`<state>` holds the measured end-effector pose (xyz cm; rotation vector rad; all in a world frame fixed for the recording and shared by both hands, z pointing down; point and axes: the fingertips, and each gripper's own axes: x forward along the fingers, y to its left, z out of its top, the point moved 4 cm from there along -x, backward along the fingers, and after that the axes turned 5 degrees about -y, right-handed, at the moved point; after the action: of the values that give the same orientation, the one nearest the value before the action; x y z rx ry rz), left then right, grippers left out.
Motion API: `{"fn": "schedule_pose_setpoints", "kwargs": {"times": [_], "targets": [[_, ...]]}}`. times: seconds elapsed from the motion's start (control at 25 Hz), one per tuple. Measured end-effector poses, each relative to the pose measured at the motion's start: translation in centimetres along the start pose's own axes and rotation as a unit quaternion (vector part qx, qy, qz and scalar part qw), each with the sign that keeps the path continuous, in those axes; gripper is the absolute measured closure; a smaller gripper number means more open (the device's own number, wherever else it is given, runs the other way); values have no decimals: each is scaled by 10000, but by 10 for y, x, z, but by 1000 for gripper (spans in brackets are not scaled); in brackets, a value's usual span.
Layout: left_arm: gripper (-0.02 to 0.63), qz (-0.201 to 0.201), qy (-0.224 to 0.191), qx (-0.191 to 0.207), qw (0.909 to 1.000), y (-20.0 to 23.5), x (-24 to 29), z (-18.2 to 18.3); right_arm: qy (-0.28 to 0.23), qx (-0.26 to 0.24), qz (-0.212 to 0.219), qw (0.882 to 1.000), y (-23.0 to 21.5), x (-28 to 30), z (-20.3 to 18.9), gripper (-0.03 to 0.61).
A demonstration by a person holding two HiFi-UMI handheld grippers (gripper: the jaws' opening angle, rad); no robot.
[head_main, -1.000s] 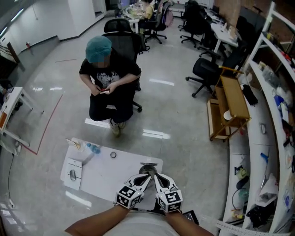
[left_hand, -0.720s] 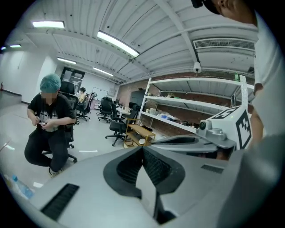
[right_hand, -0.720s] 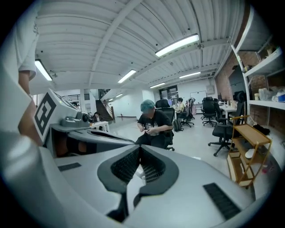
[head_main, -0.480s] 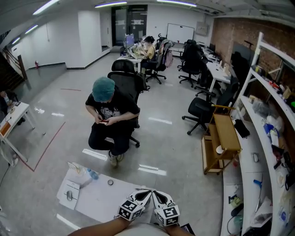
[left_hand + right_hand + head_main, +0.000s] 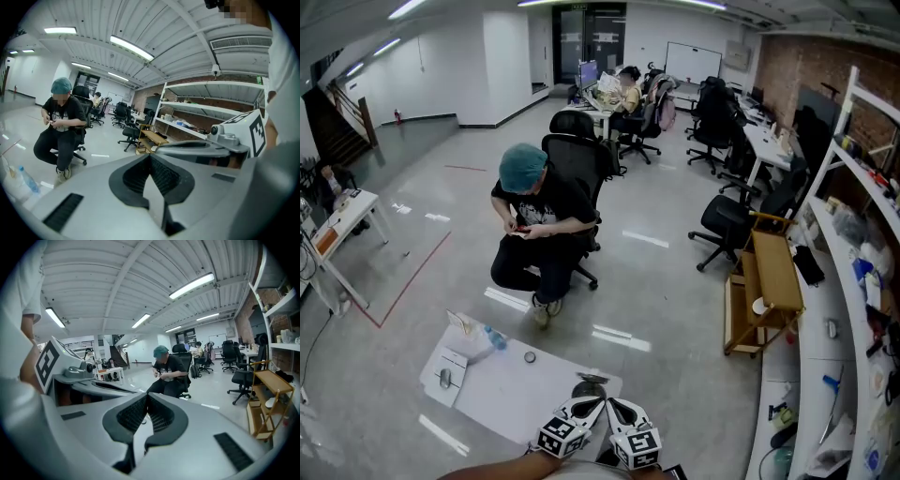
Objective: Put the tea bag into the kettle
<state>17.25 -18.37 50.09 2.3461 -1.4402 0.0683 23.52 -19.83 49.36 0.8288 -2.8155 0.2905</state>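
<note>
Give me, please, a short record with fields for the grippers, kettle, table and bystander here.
left gripper: jaws together, nothing between them
right gripper: jaws together, nothing between them
white table: bears a bottle at its far-left corner
kettle: on the table's near-right edge, just ahead of both grippers
tea bag: not discernible
person: seated beyond the table, green cap

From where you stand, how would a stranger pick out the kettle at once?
On the grey floor, before the seated person in the teal cap, stands a white rectangular table. The dark round metal kettle stands at its right corner, bigger and darker than the small ring and clear bottle to its left.
</note>
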Motion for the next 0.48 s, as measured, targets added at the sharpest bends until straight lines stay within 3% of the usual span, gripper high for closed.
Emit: {"fn": "schedule_pose_setpoints", "kwargs": {"times": [0.24, 0.48], "targets": [[604, -129, -107, 92, 9998, -5, -17, 0, 103, -7, -20, 9999, 16, -7, -1, 569], [604, -382, -156, 235, 9989, -2, -64, -4, -12, 12, -281, 9996, 64, -10, -3, 569]]}}
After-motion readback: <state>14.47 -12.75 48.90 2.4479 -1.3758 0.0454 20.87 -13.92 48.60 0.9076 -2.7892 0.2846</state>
